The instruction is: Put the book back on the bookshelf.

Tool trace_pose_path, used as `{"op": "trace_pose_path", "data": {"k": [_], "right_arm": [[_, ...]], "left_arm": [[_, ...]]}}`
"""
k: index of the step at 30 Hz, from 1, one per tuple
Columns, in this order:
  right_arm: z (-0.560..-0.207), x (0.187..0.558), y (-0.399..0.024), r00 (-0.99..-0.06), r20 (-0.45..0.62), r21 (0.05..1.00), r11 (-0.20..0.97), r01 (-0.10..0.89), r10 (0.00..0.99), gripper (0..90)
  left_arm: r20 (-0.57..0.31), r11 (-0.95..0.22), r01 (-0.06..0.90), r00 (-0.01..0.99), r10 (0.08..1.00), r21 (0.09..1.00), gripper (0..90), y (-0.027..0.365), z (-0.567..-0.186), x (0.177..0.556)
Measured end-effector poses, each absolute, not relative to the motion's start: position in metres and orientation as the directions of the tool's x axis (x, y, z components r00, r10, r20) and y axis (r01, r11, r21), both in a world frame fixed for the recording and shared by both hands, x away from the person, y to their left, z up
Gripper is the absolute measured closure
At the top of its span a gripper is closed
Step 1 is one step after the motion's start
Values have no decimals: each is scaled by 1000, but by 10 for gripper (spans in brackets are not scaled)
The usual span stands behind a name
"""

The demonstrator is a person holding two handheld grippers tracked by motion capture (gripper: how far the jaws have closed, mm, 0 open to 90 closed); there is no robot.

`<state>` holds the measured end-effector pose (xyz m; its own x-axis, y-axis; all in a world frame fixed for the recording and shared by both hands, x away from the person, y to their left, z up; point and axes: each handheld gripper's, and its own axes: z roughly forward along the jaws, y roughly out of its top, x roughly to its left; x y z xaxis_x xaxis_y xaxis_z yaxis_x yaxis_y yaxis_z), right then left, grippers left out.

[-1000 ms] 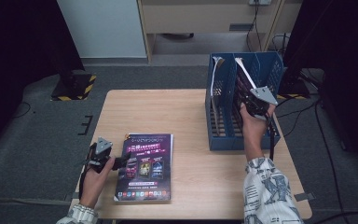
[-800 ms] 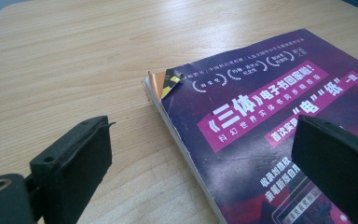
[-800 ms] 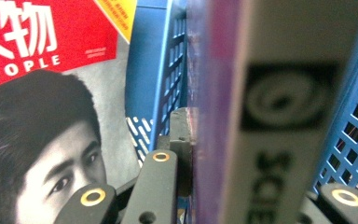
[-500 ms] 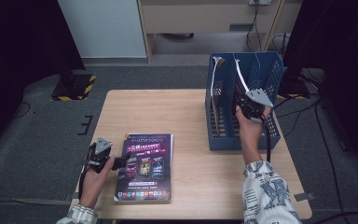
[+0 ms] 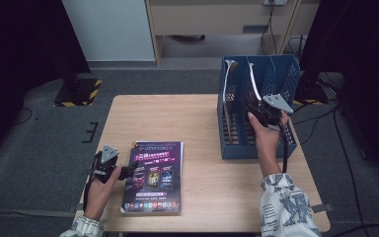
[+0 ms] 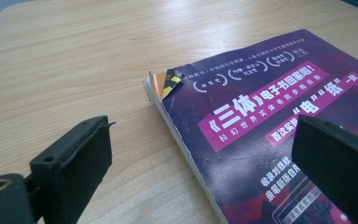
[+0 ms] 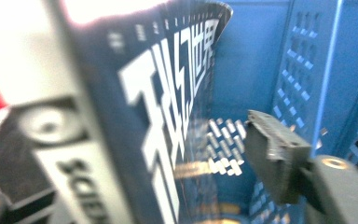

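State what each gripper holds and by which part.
Nothing: the right gripper has just opened off the magazine; the left gripper stands open over the book's edge.

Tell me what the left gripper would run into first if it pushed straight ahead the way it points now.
Probably the purple-covered paperback book lying flat on the wooden table: the left gripper is open, its jaws straddling the book's near edge, though depth is uncertain.
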<state>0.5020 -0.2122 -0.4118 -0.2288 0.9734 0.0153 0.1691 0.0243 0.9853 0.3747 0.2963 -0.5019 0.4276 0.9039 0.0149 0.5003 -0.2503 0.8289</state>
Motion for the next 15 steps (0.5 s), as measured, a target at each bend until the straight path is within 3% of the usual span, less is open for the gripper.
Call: {"op": "trace_pose_path", "data": {"k": [6,15], "right_arm": [[-408,495,-212,-284,16,978,44,202,959,251],[-410,473,-212,-316,20,969,60,241,948,163]], "left_arm": [[16,-251,502,426,905,828,46,296,-502,374],[10,-249,503,431,903,828,46,295,-502,374]]}}
